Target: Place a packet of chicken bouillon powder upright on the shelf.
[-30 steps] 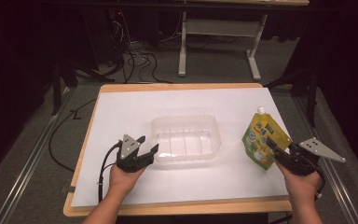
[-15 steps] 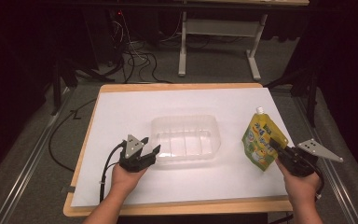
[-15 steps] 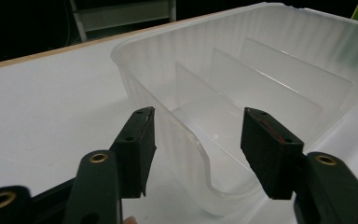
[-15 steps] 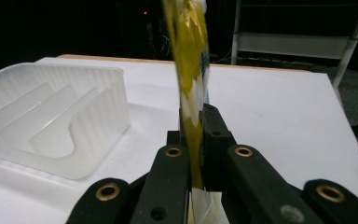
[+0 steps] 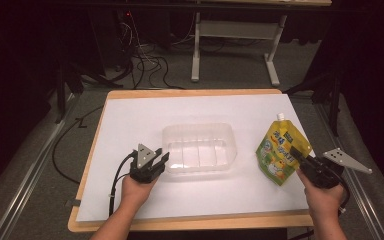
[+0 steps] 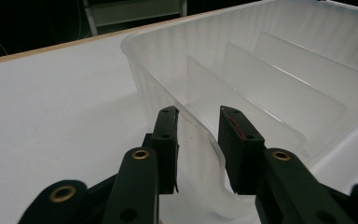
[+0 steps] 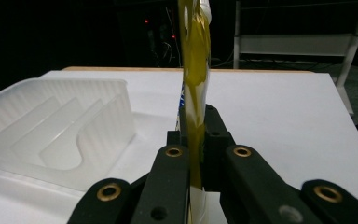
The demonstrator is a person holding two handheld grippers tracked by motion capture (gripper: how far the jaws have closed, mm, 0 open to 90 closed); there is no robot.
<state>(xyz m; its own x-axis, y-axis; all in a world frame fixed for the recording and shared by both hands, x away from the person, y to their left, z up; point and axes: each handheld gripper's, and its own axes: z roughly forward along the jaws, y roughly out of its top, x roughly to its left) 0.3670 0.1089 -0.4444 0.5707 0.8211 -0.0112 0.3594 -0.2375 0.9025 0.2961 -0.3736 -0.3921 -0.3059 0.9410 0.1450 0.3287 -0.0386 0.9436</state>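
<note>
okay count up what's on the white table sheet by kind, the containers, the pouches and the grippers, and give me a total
Clear plastic tray: 1
Yellow spouted pouch: 1
Hand-held grippers: 2, the left hand-held gripper at the tray's corner rim and the right hand-held gripper on the pouch
Total: 4

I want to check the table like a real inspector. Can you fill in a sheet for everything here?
Surface: white sheet on a wooden table.
Job's things: clear plastic tray at the centre; yellow spouted pouch held upright at the right.
Clutter: nothing seen.
Grippers: left gripper astride the tray's near corner wall, jaws just closing; right gripper shut on the pouch's edge.
Cables: black cable trails from the left gripper; more cables on the floor.
Surroundings: dark room, grey carpet, white table frame behind.
</note>
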